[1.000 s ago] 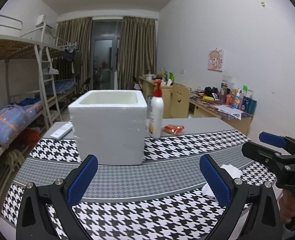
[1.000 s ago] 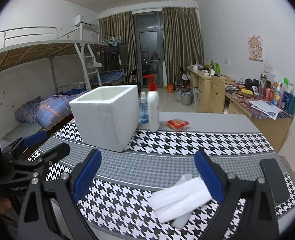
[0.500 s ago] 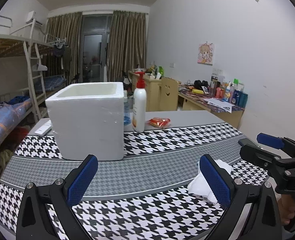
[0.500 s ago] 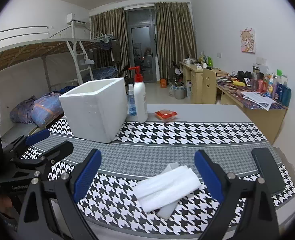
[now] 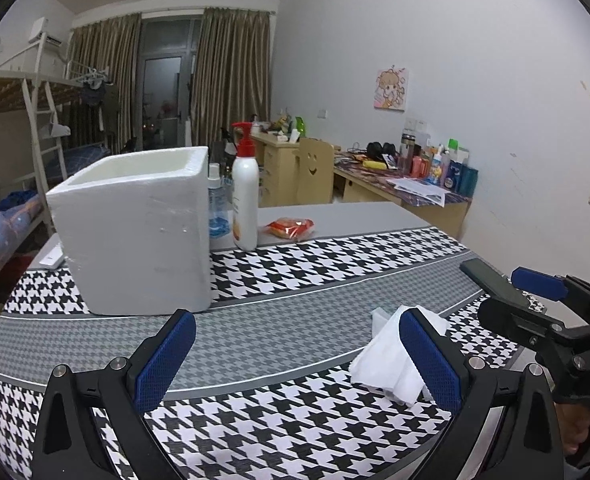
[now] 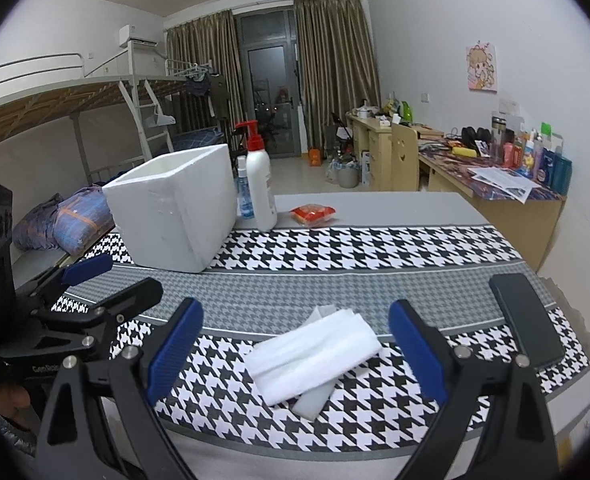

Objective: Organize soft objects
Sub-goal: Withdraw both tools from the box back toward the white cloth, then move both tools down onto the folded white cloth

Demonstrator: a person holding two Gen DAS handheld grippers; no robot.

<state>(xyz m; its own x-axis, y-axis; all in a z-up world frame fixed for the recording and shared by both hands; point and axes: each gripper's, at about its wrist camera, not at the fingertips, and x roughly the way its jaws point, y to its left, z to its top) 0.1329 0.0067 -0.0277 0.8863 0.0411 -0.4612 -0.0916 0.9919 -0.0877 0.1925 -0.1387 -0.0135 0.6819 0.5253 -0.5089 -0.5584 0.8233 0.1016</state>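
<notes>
A folded white cloth (image 6: 315, 356) lies on the houndstooth table cover near the front edge, over a small pale flat piece (image 6: 313, 400). My right gripper (image 6: 295, 350) hovers open above the cloth, which lies between its blue pads. The left wrist view has the same cloth (image 5: 391, 356) behind the right-hand pad of my open left gripper (image 5: 295, 360), with nothing held. An open white foam box (image 5: 135, 232) stands at the back left of the table. The right gripper (image 5: 535, 300) shows at the right edge of that view, and the left gripper (image 6: 107, 280) at the left of the right wrist view.
A white pump bottle (image 5: 245, 196) with a red top and a small blue bottle (image 5: 217, 208) stand beside the box, a red snack packet (image 5: 291, 227) behind them. A black phone (image 6: 527, 318) lies at the table's right edge. A bunk bed is left, desks along the right wall.
Both grippers have shifted left and closer to the table. The cloth now sits centred between the right gripper's pads and nearer in both views.
</notes>
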